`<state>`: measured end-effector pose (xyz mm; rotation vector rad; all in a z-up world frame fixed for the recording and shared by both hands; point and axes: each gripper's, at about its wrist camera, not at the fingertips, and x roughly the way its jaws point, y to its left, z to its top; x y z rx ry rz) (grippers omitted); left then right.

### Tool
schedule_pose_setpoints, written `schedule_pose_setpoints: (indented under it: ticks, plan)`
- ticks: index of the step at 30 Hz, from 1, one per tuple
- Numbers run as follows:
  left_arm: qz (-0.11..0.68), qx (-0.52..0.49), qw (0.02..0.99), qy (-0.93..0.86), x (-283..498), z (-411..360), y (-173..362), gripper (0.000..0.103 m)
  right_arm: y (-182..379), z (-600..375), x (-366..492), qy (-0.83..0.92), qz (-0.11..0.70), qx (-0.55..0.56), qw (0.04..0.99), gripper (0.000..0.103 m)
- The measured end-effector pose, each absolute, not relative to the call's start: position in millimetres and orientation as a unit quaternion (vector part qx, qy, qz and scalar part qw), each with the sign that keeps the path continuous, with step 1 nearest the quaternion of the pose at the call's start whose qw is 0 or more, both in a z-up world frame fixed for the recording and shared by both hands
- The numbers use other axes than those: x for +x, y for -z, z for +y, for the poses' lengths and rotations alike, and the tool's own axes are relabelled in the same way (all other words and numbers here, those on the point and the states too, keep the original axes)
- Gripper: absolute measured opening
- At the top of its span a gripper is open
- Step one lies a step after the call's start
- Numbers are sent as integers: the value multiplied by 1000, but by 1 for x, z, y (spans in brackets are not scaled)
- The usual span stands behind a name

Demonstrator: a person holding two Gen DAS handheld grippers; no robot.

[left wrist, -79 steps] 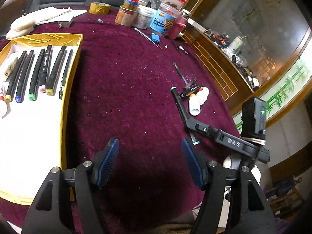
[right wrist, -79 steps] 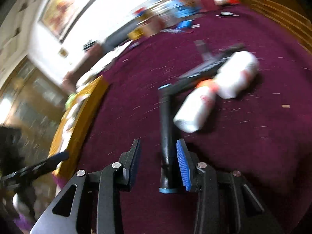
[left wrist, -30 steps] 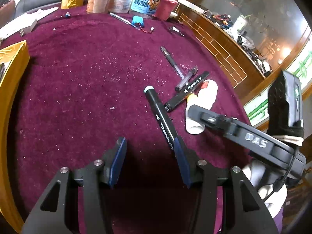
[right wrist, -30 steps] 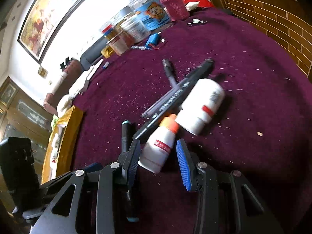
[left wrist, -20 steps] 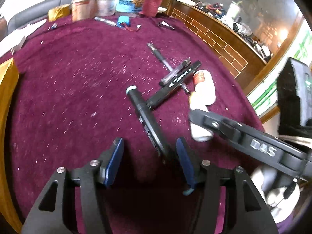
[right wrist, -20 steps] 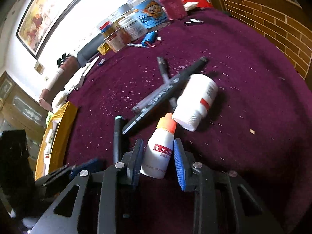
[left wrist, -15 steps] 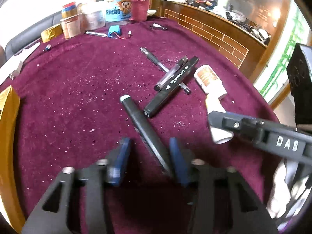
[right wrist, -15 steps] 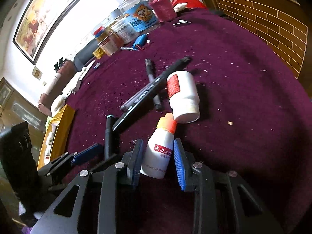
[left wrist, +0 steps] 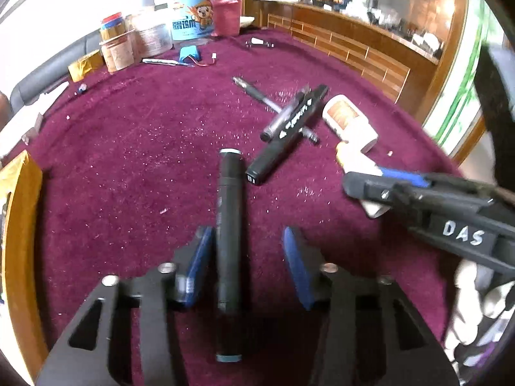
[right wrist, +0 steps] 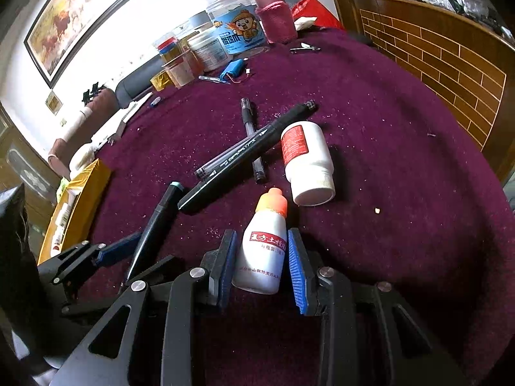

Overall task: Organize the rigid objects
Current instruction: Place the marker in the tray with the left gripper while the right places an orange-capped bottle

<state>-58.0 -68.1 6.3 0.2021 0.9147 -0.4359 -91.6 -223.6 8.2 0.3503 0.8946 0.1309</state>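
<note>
A black marker with teal ends lies on the maroon cloth between the fingers of my left gripper, against the left pad, with a gap to the right pad. The left gripper is open. My right gripper is shut on a small white bottle with an orange cap. In the right wrist view the same marker and the left gripper show at lower left. A second black marker, two pens and a larger white bottle lie just beyond.
A gold-edged tray with markers sits at the left. Jars, a blue tub and a pink flask crowd the table's far edge. A blue battery pack lies near them. A wooden cabinet runs along the right.
My left gripper moved in over the teal-ended marker, which now lies between its fingers. My right gripper left that marker and closed on the orange-capped bottle. The larger bottle rolled.
</note>
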Motion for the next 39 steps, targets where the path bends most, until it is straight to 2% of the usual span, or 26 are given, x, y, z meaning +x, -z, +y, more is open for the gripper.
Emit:
schedule_pose_setpoints:
  ticks: [2, 5, 13, 19, 27, 39]
  plan:
    - [444, 64, 866, 222, -54, -54, -9, 14, -9, -222, -91, -62, 434, 156, 885, 24]
    - [458, -3, 856, 239, -55, -26, -12, 14, -10, -224, -95, -74, 436, 172, 880, 24]
    - [427, -136, 855, 260, -80, 50, -46, 14, -36, -187, -105, -122, 423, 167, 882, 24]
    - [391, -217, 868, 217, -104, 136, -63, 14, -58, -130, -102, -201, 425, 167, 867, 24]
    - [401, -271, 868, 111, -108, 223, -33, 14, -56, -16, -91, -302, 465, 145, 819, 24]
    - [431, -308, 844, 91, -109, 246, 1, 14, -38, 97, -91, -309, 484, 31, 818, 24]
